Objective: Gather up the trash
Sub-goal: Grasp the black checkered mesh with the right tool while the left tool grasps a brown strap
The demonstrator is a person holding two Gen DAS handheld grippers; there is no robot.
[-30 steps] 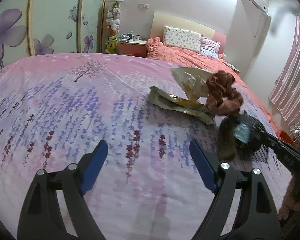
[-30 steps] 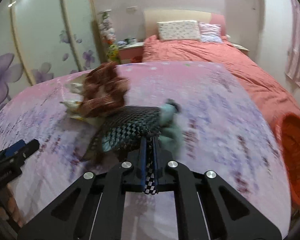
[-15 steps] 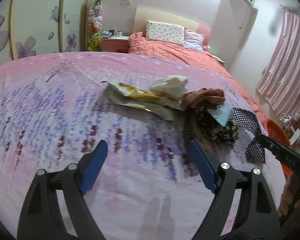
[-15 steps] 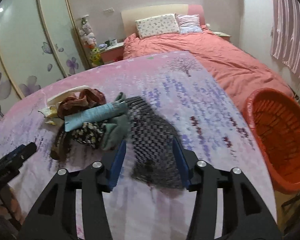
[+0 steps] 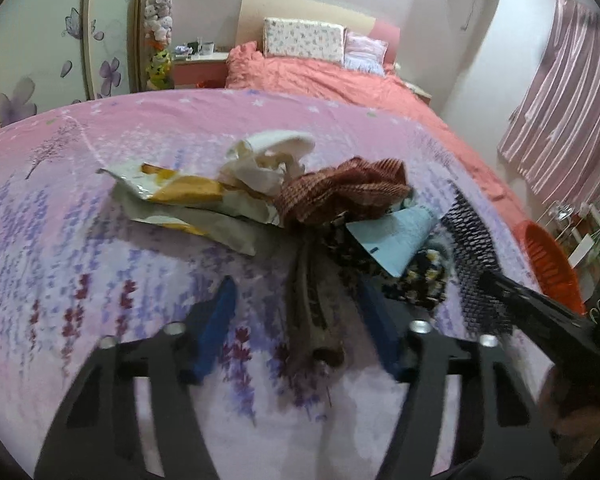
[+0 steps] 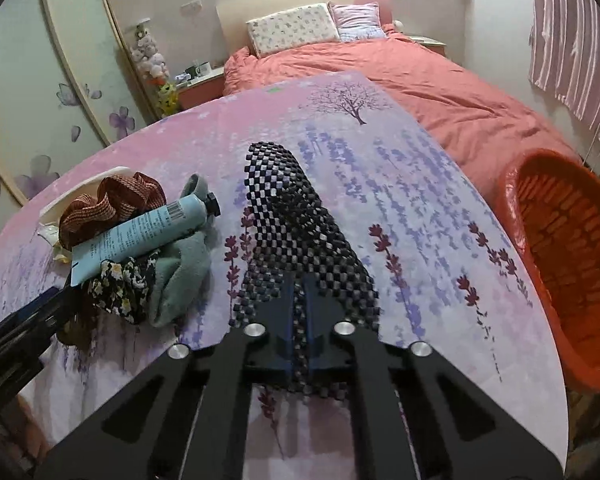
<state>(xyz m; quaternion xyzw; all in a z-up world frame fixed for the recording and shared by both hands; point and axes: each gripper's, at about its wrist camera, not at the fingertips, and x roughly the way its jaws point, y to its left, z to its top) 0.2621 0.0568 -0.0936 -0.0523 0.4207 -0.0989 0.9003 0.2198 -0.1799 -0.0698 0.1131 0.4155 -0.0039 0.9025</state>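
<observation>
A pile of trash lies on the flowered sheet: a yellow-and-white wrapper (image 5: 188, 196), crumpled paper (image 5: 268, 160), a red-brown scrunchie (image 5: 340, 192) (image 6: 112, 204), a light blue tube (image 5: 396, 236) (image 6: 140, 236), a floral scrunchie (image 6: 124, 284), a green cloth (image 6: 180, 276) and a brown strip (image 5: 308, 308). My right gripper (image 6: 298, 320) is shut on a black checkered mesh piece (image 6: 296, 232) (image 5: 472, 248), right of the pile. My left gripper (image 5: 300, 320) is open, its fingers either side of the brown strip.
An orange basket (image 6: 560, 264) (image 5: 552, 268) stands on the floor off the sheet's right edge. A bed with a coral cover (image 6: 420, 76) and pillows is behind. Sliding wardrobe doors (image 6: 40, 80) are on the left. Pink curtains (image 5: 568, 112) hang on the right.
My right gripper, open half a second ago, has shut on the black mesh. My left gripper has moved up to the pile, and its fingers now straddle the brown strip.
</observation>
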